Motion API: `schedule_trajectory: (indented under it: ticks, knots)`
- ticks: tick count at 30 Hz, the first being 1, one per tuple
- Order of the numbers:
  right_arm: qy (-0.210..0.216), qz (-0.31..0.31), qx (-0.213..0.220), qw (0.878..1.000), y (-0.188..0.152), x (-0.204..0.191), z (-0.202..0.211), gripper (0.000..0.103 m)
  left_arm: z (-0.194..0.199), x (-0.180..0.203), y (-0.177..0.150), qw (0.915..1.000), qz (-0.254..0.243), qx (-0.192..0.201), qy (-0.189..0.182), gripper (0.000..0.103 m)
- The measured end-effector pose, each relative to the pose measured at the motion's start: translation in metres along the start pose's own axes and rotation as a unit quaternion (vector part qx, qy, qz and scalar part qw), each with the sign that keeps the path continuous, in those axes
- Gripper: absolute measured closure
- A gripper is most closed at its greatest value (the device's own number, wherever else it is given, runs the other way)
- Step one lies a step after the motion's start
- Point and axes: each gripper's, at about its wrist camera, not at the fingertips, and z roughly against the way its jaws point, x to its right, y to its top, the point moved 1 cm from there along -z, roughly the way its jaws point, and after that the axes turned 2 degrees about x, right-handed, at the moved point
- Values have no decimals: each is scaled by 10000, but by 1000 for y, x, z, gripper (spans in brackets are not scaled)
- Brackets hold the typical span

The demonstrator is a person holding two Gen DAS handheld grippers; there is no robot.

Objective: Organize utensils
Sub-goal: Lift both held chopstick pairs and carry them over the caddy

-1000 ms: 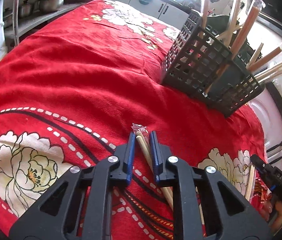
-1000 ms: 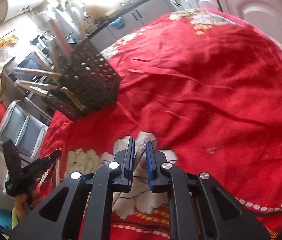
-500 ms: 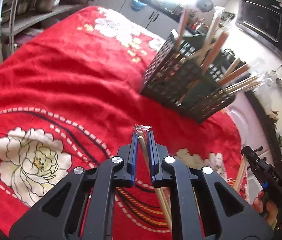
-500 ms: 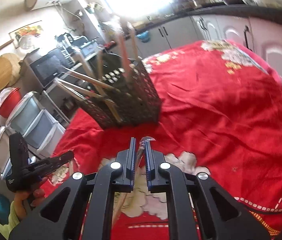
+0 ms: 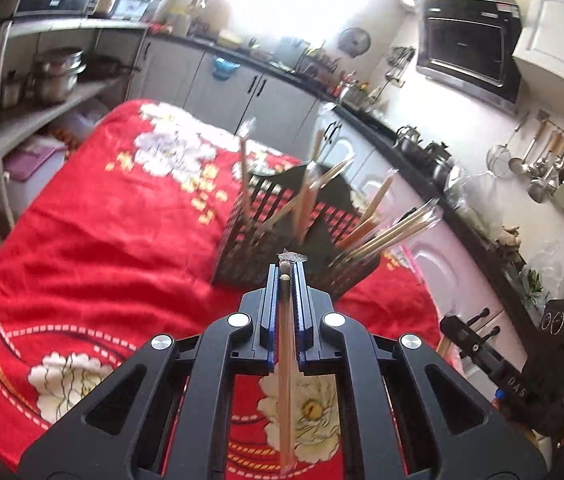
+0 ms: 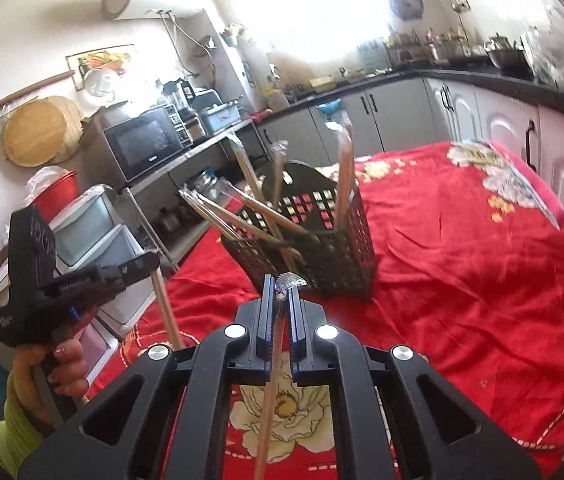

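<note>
My left gripper (image 5: 285,269) is shut on a plastic-wrapped pair of wooden chopsticks (image 5: 286,356), held in the air above the red cloth. My right gripper (image 6: 280,280) is shut on another wrapped pair of chopsticks (image 6: 272,364), also lifted. A black perforated utensil basket (image 5: 266,228) stands ahead of both grippers; it holds several wrapped chopstick pairs leaning outward. The basket also shows in the right wrist view (image 6: 333,252). The left gripper with its chopsticks shows at the left of the right wrist view (image 6: 82,280).
A red floral blanket (image 5: 114,216) covers the table. Kitchen cabinets and a counter (image 5: 266,80) run behind. A shelf with metal pots (image 5: 54,76) stands at the left. A microwave (image 6: 142,148) and storage drawers (image 6: 98,224) stand beyond the table.
Both grippers have risen from the cloth with their chopsticks and tilted up; the basket now lies straight ahead and lower in both views.
</note>
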Motion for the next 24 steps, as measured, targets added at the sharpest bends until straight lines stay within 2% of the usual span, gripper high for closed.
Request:
schedule_trajectory:
  ticks: [12,24]
  knots:
    - [63,390,493,9980,33,-18,16,97,16,31,36,9985,-274,410,-252,99]
    - [28,702,972,9928,70,-31,25,97,26,64,75,9926,-691,994,-105,99]
